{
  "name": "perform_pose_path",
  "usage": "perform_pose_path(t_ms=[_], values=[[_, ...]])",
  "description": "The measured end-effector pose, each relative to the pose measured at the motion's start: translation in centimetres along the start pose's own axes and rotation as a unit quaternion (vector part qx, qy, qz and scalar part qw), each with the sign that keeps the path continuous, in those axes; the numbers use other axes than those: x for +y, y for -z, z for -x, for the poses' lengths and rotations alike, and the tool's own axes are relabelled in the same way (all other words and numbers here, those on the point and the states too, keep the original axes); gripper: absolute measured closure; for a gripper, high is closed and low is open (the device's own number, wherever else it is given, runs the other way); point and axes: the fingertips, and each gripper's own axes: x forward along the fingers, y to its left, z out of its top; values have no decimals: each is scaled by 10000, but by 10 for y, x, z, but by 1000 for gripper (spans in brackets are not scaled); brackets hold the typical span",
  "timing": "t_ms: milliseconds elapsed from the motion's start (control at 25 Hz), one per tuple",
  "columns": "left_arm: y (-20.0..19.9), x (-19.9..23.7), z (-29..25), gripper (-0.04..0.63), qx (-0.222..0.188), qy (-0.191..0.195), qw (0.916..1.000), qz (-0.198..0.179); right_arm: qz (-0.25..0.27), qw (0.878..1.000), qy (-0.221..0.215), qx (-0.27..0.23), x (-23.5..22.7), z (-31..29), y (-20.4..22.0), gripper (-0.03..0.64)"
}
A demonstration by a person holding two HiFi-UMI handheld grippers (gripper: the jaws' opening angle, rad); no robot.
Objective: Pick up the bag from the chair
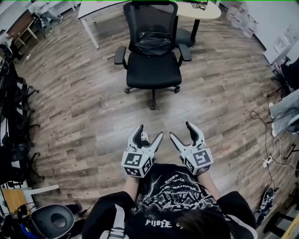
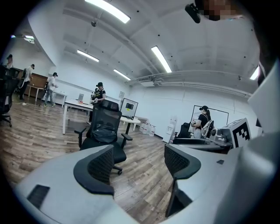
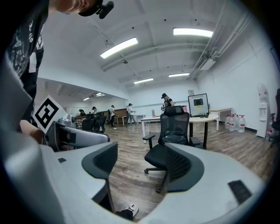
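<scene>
A black mesh office chair stands on the wood floor ahead of me. A dark bag leans against its backrest on the seat; the bag also shows in the left gripper view and, as the bag, in the right gripper view. My left gripper and right gripper hover side by side close to my body, well short of the chair. Both are open with nothing between their jaws.
A white desk and a round table stand behind the chair. Black chairs and racks line the left. Cables and a power strip lie on the floor at right. People stand across the room.
</scene>
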Motion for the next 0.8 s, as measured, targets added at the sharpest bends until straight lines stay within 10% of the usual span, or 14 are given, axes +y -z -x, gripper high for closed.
perform_pose_path(t_ms=[800], values=[[-122,195,-164,225,318,950,9936,-527,-175,9997,105,132,-27,-258,-73,270]])
